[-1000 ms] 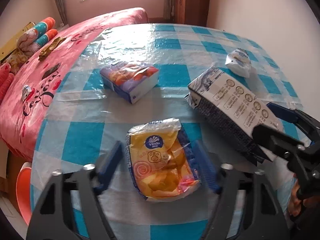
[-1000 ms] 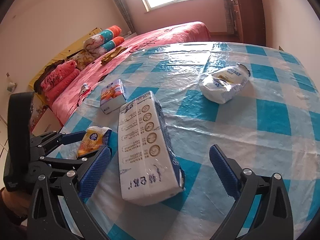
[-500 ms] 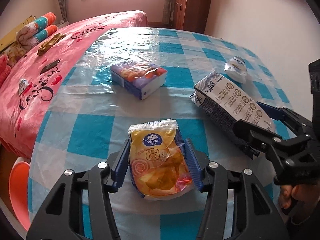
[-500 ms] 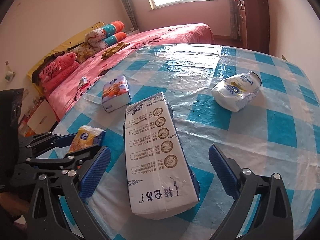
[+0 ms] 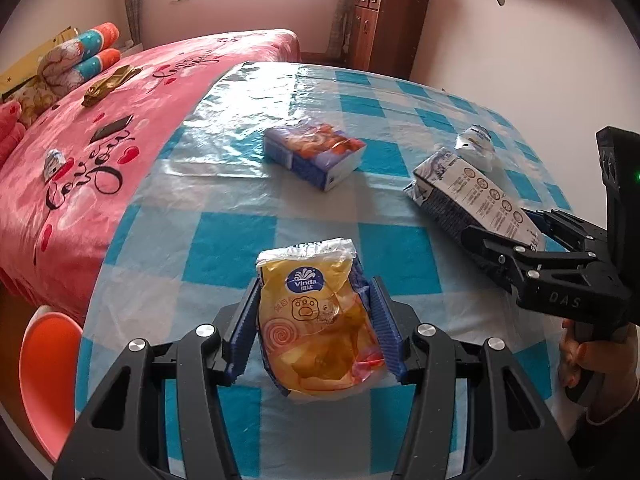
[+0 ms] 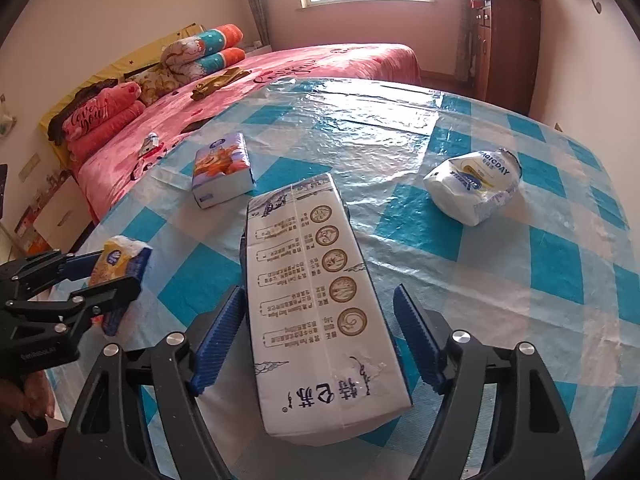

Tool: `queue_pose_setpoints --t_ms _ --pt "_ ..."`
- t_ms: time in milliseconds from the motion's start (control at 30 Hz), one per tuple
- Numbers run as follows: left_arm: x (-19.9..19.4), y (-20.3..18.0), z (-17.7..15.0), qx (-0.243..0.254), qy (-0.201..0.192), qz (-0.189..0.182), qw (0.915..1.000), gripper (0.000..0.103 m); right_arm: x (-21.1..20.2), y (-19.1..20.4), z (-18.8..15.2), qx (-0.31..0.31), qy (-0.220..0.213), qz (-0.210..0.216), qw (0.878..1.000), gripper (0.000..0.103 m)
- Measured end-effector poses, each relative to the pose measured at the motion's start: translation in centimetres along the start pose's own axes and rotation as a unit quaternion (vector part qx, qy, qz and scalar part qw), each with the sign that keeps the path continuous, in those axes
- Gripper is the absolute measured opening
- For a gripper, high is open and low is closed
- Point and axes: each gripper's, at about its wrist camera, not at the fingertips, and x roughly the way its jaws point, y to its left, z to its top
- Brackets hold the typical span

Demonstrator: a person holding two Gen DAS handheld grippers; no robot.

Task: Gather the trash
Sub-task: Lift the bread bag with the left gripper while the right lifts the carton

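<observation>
- So we're early on: nothing's actually been carried off yet, and I can't spot any bin or bag in either view.
- The left hand-held gripper point(image 5: 316, 330) is clamped on the crumpled yellow plastic tissue wrapper point(image 5: 316, 320), blue pads pressing both sides. The wrapper sits near the front edge of the surface point(image 5: 224, 236), the one with the blue-and-white checked plastic cover. Can't tell whether it's lifted off or still resting there.
- The right hand-held gripper point(image 6: 320, 340) has just been closing in around the long white printed paper pack with the gold round emblems point(image 6: 320, 300). The pack lies flat between the jaws, but there's a visible gap on both sides, so I'd call it not gripped yet.
- Not yet touched: the purple-and-orange rectangular tissue pack point(image 5: 314, 152) further back in the middle, and the scrunched white plastic bag with blue lettering point(image 6: 474, 190) off to the right side.
- My read: one piece secured, one about to be, two waiting. That's roughly a quarter of the grabbing, and all of the dumping is left to do.
- There's also a small wrapper-looking thing on the pink bed point(image 5: 54, 160), too small to say if it counts as trash.
</observation>
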Motion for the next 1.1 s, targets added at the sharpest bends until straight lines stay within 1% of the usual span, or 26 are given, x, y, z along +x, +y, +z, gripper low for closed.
queue_pose_setpoints --t_ms 200,300,333,500,700,767,833,967,1100 --pt "-0.5 1.6 -0.7 -0.011 -0.003 -0.009 0.9999 0.054 0.0 0.6 -0.1 -0.014 -0.002 -0.016 1.0 0.074" --pt "-0.8 2.2 -1.1 -0.013 -0.005 -0.012 0.9998 0.055 0.1 1.0 -0.1 -0.023 -0.001 -0.025 0.999 0.069" --pt "-0.9 2.4 -1.2 -0.013 -0.006 -0.012 0.9998 0.055 0.2 1.1 -0.1 -0.026 0.001 -0.029 0.999 0.065" --pt "-1.6 3.5 -1.7 -0.018 -0.013 -0.02 0.9995 0.055 0.2 1.5 -0.2 -0.033 -0.002 -0.059 0.998 0.065" --pt "-2.3 4.5 -2.4 -0.023 -0.023 -0.028 0.9991 0.055 -0.3 1.8 -0.7 -0.026 -0.009 -0.084 0.996 0.065" --pt "-2.6 5.0 -2.6 -0.025 -0.027 -0.03 0.9989 0.055 -0.9 1.8 -1.0 -0.018 -0.018 -0.083 0.996 0.065" --pt "-2.8 5.4 -2.8 -0.029 -0.03 -0.032 0.9986 0.055 -1.3 1.7 -1.4 -0.004 -0.021 -0.076 0.997 0.064" --pt "-3.5 6.2 -3.3 -0.031 -0.036 -0.035 0.9983 0.055 -2.1 1.6 -2.0 0.024 -0.027 -0.075 0.996 0.064" --pt "-4.1 7.0 -3.6 -0.036 -0.042 -0.035 0.9978 0.055 -2.9 1.8 -2.2 0.044 -0.031 -0.058 0.997 0.064"
